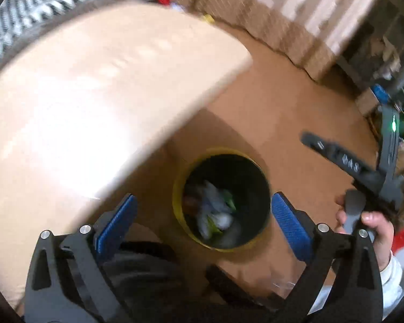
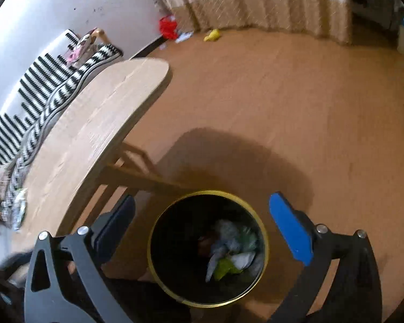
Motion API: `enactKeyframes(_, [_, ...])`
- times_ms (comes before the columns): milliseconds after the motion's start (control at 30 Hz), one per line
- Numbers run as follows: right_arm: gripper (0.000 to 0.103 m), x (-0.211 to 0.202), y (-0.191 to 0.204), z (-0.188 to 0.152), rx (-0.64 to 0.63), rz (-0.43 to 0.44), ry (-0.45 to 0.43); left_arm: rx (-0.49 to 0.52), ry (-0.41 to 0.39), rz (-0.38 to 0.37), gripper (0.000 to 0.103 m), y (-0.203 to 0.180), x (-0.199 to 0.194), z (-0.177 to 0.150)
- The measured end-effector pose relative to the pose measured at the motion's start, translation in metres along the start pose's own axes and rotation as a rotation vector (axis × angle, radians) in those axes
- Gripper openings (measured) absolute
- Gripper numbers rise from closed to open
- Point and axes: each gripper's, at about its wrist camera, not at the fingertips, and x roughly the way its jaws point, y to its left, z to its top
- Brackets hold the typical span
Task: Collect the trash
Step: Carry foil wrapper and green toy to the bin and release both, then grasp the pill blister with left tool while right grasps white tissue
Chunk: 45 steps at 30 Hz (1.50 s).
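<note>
We are holding left gripper (image 1: 203,222) and right gripper (image 2: 202,224) wide apart, nothing between fingers. Yellow-rimmed trash bin (image 2: 151,245) sitting on floor right below both. Crumpled wrappers (image 2: 233,251) lying inside. Wooden table (image 2: 89,123) standing to left.

Both wrist cameras look steeply down along their fingers, from above the round black yellow-rimmed waste bin (image 1: 223,199) (image 2: 208,247) on the brown floor (image 1: 296,102) (image 2: 282,102). Left view: bin at centre, pale wooden tabletop (image 1: 80,94) close, filling 9 to 12 o'clock. Right view: bin at 6 o'clock, tabletop (image 2: 94,123) farther off at 9 to 10. Shared: bin, tabletop, floor, beige patterned curtain (image 1: 296,8) (image 2: 256,0) at 12 to 1.
</note>
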Motion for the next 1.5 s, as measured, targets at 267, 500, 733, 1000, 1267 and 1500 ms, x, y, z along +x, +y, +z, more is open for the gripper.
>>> enactKeyframes(267, [0.097, 0.008, 0.139, -0.004, -0.321, 0.152, -0.011, -0.333, -0.189, 0.356, 0.097, 0.190, -0.101, -0.034])
enactKeyframes(500, [0.097, 0.016, 0.318, -0.008, -0.509, 0.356, 0.005, -0.602, -0.258, 0.554, 0.097, 0.351, -0.177, -0.073])
enactKeyframes(733, [0.097, 0.049, 0.491, -0.016, -0.704, 0.495, 0.049, -0.676, -0.210, 0.623, 0.097, 0.450, -0.154, -0.059])
enactKeyframes(1000, [0.097, 0.121, 0.632, -0.042, -0.941, 0.518, 0.163, -0.634, -0.140, 0.539, 0.097, 0.519, -0.098, -0.030])
enactKeyframes(1267, [0.097, 0.205, 0.708, -0.089, -1.178, 0.439, 0.329, -0.536, -0.090, 0.538, 0.097, 0.537, -0.068, -0.012])
enactKeyframes(1500, [0.098, 0.215, 0.718, -0.094, -1.231, 0.503, 0.309, -0.518, -0.135, 0.552, 0.097, 0.537, -0.067, -0.012])
